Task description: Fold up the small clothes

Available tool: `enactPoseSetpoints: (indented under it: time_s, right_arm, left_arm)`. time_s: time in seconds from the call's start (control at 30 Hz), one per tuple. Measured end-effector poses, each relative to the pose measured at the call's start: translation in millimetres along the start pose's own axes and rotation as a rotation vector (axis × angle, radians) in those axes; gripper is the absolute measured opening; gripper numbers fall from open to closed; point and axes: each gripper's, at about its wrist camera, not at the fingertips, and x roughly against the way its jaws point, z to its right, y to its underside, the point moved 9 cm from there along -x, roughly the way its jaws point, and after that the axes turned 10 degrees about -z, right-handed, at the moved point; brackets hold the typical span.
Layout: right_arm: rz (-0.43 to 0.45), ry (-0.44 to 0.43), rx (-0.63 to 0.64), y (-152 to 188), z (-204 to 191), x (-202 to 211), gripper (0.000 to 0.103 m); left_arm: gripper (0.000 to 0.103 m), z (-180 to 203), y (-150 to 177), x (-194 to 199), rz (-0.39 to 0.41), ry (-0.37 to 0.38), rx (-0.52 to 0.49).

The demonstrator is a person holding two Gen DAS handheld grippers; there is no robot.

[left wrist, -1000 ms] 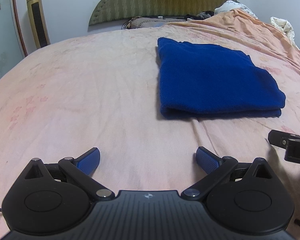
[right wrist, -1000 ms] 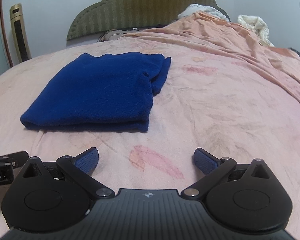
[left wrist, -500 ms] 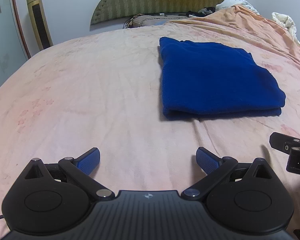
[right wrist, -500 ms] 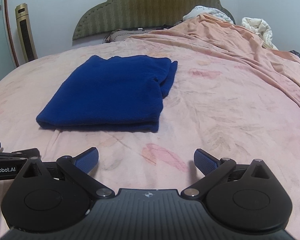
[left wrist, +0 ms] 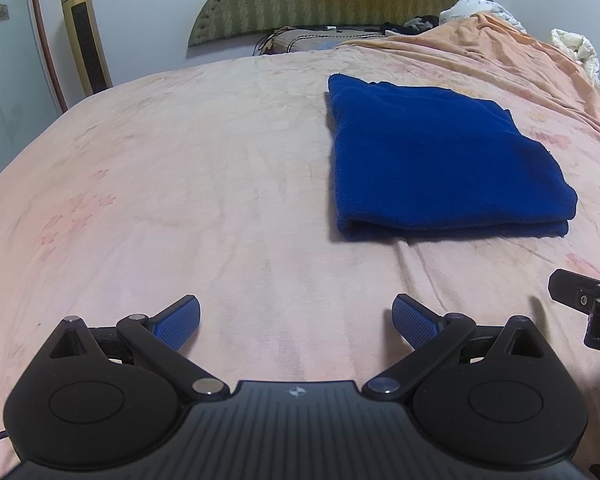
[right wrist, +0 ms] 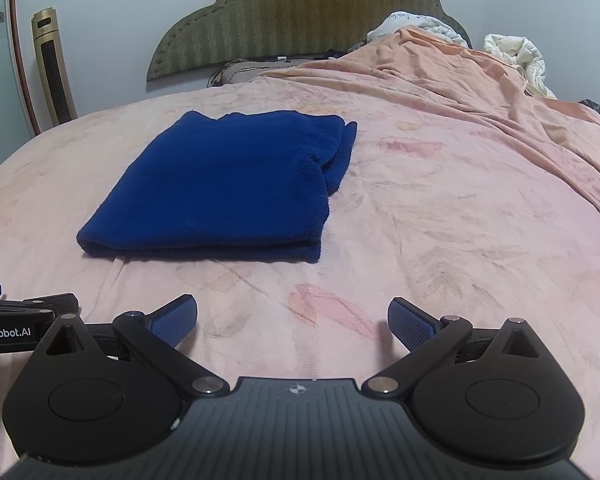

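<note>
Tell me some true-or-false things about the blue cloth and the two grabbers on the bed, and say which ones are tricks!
1. The blue cloth lies folded on the pink bedsheet. True.
2. The left gripper is squeezing the cloth. False: its jaws are spread wide with only bedsheet between them, and the cloth lies farther up the bed.
3. The right gripper is open and holds nothing. True.
4. The cloth is hanging over the green headboard. False: it lies flat on the bed, well short of the headboard.
5. A tall gold-coloured tower stands by the wall beside the bed. True.
</note>
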Motion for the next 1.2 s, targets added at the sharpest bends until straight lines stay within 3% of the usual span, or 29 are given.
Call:
enactPoseSetpoints:
  time_s: [1.2]
  right_arm:
    - [-0.001,-0.022,-0.003,4.8,-4.7,4.4,0.103]
  left_arm:
    - [0.103,-4.3,2.3,2.0,-0.004,-0.019,0.006]
